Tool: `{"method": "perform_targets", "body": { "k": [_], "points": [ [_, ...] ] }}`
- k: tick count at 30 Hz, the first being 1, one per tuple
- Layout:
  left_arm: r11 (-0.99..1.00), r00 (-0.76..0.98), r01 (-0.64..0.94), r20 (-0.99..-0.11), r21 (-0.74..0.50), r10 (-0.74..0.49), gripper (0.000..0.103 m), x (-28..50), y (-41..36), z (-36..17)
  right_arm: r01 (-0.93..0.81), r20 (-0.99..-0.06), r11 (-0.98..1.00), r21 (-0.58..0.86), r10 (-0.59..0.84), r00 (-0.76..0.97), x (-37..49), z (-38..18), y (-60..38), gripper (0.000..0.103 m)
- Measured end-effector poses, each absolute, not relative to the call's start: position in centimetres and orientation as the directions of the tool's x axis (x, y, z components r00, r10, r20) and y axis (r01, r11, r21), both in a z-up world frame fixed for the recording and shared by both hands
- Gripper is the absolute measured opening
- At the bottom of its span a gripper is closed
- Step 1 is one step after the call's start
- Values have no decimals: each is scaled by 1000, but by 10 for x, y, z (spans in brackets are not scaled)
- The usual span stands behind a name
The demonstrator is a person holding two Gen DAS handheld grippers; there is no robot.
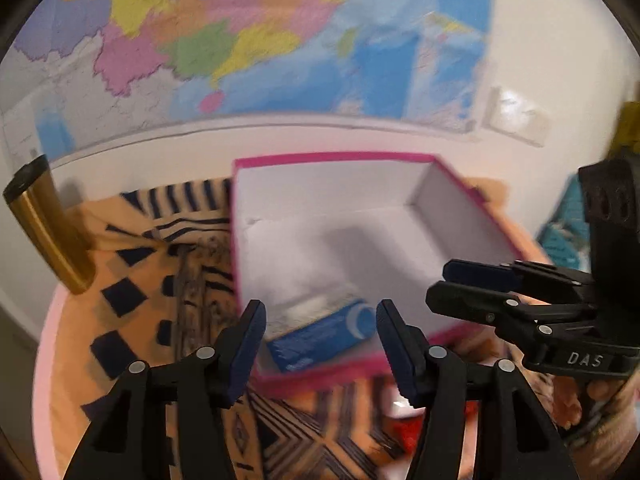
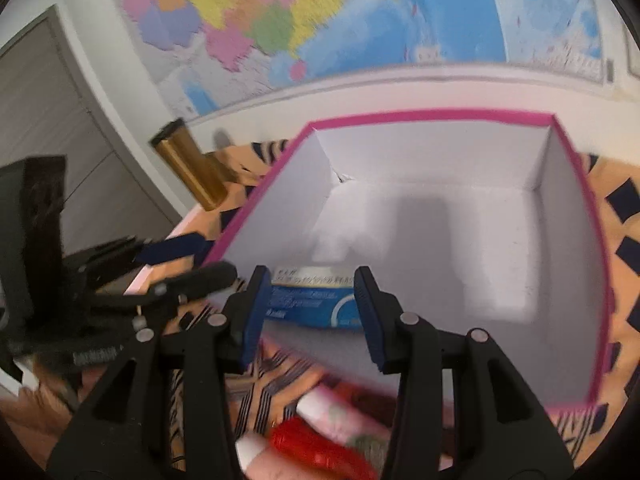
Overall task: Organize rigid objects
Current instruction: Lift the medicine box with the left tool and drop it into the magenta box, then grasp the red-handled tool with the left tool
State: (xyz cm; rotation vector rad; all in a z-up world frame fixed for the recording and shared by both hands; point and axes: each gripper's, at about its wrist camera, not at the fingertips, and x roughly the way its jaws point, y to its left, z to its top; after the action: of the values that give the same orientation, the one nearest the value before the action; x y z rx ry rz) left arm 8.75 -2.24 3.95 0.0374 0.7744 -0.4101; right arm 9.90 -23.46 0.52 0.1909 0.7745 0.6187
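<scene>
A pink-rimmed white box (image 1: pixel 332 160) stands open on the patterned cloth; it also shows in the right wrist view (image 2: pixel 432 114). A blue and white carton (image 1: pixel 320 332) lies inside its near corner, also seen in the right wrist view (image 2: pixel 316 298). My left gripper (image 1: pixel 320 344) is open and empty above the carton. My right gripper (image 2: pixel 308 312) is open and empty just in front of the carton; it shows from the side in the left wrist view (image 1: pixel 460 284). A red item (image 2: pixel 320 448) and a pink tube (image 2: pixel 340 416) lie on the cloth below my right gripper.
A gold cylinder (image 1: pixel 48 224) stands at the cloth's left, also in the right wrist view (image 2: pixel 192 168). A colourful map (image 1: pixel 240 40) covers the wall behind. A teal item (image 1: pixel 564 224) sits at the right. The pink table edge (image 1: pixel 48 352) curves on the left.
</scene>
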Motion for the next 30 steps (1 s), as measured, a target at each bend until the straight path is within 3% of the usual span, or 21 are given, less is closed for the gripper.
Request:
{"method": "perform_targets", "body": {
  "k": [6,11,21,27,30],
  "points": [
    [853,566,498,-687,-154,-455,63,51,-32,22,-485,-579,818,309,567,586,41,4,-258,46],
    [836,482,511,-737,-203,-474,63,44,-39,-11,-433,-658,857,281,500,563,21,-31,-267,46],
    [828,394,515,-797,-221,-458,61,34,-52,-48,-391,-712,882,263,451,538,12,-75,-264,42],
    [815,350,528,-814,-238,-464,49,32,-60,-58,-411,-712,884,223,435,550,11,-79,-260,40],
    [805,322,535,-819,-256,-474,40,34,-63,-62,-423,-709,878,223,444,548,10,-79,-259,34]
  ]
}}
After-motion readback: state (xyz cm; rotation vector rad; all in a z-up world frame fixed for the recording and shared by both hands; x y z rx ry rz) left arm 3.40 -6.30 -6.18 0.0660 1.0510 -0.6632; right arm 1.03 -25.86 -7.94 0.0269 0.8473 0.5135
